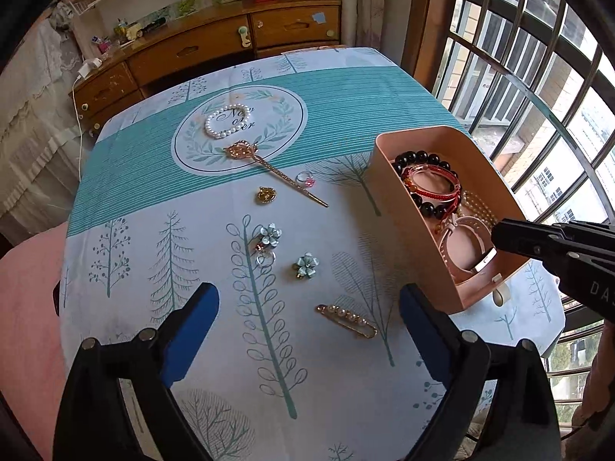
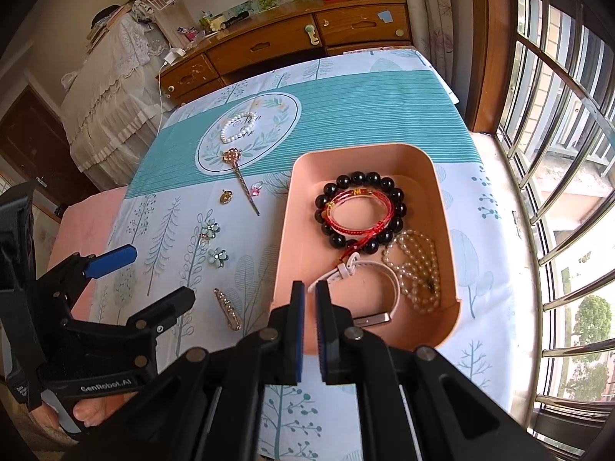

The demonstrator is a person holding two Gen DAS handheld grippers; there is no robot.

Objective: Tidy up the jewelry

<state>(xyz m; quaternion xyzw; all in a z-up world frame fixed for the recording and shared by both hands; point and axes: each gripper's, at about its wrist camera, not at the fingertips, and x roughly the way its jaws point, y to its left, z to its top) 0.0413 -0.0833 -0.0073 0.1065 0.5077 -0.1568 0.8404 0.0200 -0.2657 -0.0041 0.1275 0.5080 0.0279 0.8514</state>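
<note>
A pink tray (image 2: 303,192) (image 1: 388,176) on the table's right holds a black bead bracelet (image 2: 359,181), a red bangle (image 2: 346,226), a pale bead string (image 2: 419,265) and a white watch (image 2: 384,269). Loose on the cloth lie a pearl bracelet (image 1: 226,121), a gold hairpin (image 1: 269,165), a pink ring (image 1: 307,180), a gold charm (image 1: 266,194), two blue flower clips (image 1: 306,265) and a pearl hair clip (image 1: 348,320). My left gripper (image 1: 307,303) is open and empty above the pearl hair clip. My right gripper (image 2: 310,292) is nearly shut, empty, over the tray's near edge.
A wooden desk with drawers (image 2: 292,38) stands beyond the table. A barred window (image 2: 557,153) runs along the right. A pink cushion (image 1: 27,307) lies at the table's left edge.
</note>
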